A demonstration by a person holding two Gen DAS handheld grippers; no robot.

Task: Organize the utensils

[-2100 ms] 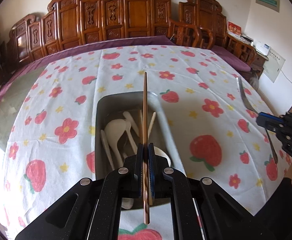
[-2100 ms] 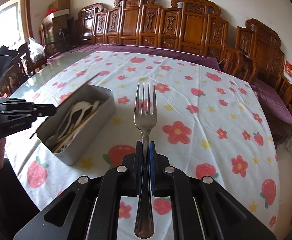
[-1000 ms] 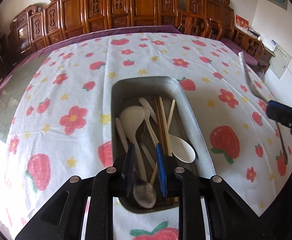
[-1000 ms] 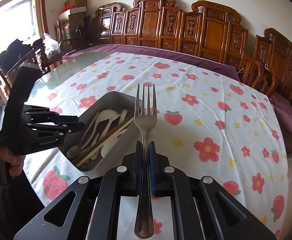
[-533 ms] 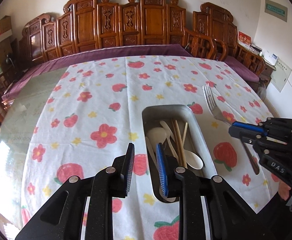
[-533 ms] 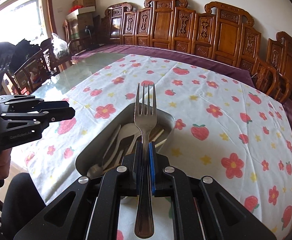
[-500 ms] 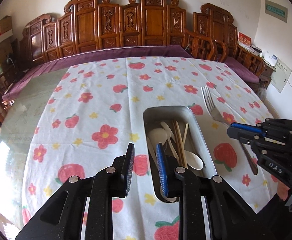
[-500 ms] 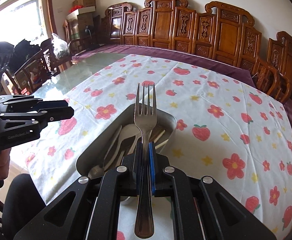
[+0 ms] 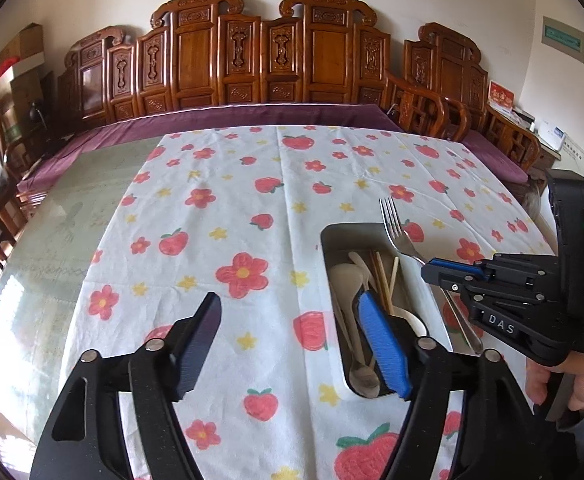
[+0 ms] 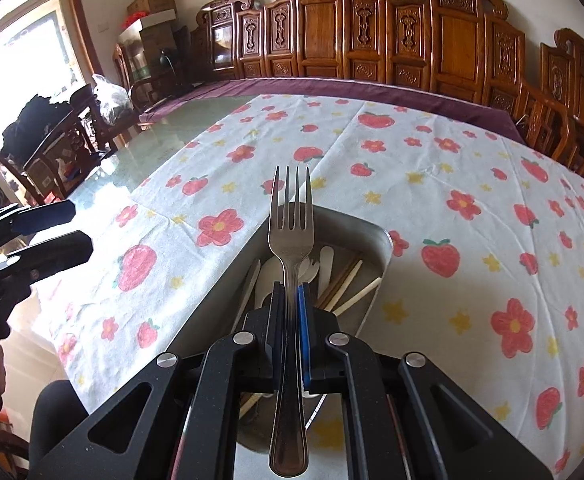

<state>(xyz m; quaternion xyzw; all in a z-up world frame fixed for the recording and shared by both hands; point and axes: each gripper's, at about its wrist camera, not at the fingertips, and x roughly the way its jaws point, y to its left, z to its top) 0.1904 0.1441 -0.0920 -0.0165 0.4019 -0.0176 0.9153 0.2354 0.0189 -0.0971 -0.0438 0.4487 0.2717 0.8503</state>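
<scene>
A steel tray (image 9: pixel 325 240) (image 10: pixel 375 236) on the strawberry tablecloth holds white spoons (image 9: pixel 345 276), a metal spoon (image 9: pixel 365 376) and chopsticks (image 9: pixel 379 276) (image 10: pixel 347 276). My right gripper (image 10: pixel 290 292) (image 9: pixel 443 270) is shut on the handle of a steel fork (image 10: pixel 291 232) (image 9: pixel 395 224). The fork's tines point away over the tray's far end. My left gripper (image 9: pixel 288 304) (image 10: pixel 52 232) hangs to the left of the tray above the cloth. Its jaws are opening wide, and nothing is between them.
The tablecloth (image 9: pixel 252 208) covers most of a glass-topped table whose bare left strip (image 9: pixel 52 240) shows. Carved wooden chairs (image 9: pixel 252 60) line the far side and the right. A person's hand (image 9: pixel 571 384) grips the right tool's handle at the near right.
The left gripper let a chopstick go into the tray, lifted away to the tray's left, and its jaws have spread wide. The right gripper carried the fork leftward over the tray.
</scene>
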